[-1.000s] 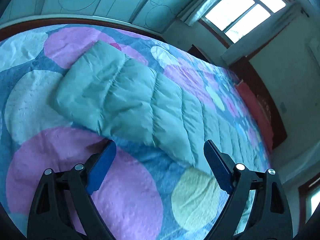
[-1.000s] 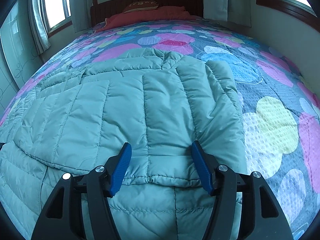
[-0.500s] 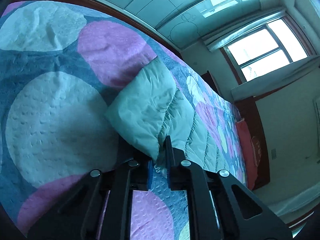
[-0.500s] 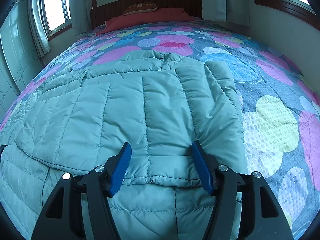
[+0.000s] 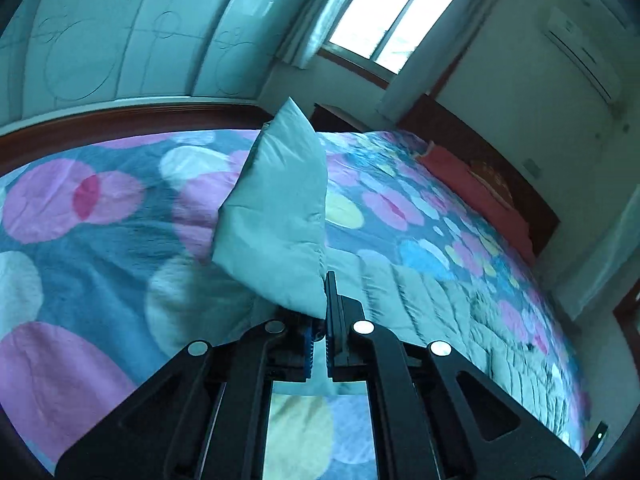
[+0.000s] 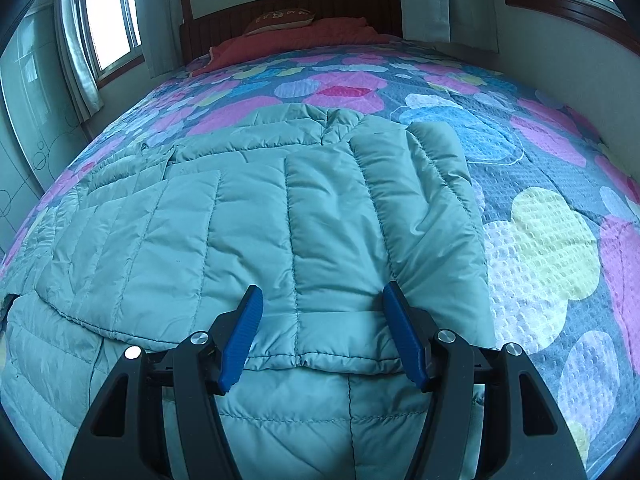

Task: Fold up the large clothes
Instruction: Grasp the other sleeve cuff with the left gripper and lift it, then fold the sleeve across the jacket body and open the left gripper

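Quilted jacket (image 6: 248, 240) cut off by the right wrist view's left and bottom edges, its lifted sleeve end (image 5: 280, 216) hiding bedspread (image 5: 100, 240) behind, jacket's far rows motion-blurred, pillow's (image 6: 284, 18) print too small to read

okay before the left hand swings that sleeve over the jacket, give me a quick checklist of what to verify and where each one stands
1. Left gripper shut on the sleeve: ok.
2. Sleeve end lifted off the bedspread: ok.
3. Right gripper jaws open, holding nothing: ok.
4. Right gripper over the jacket hem, able to steady it: cannot tell whether it touches.
5. Other sleeve already folded onto the body: ok.
6. Jacket body flat, no bunching: ok.
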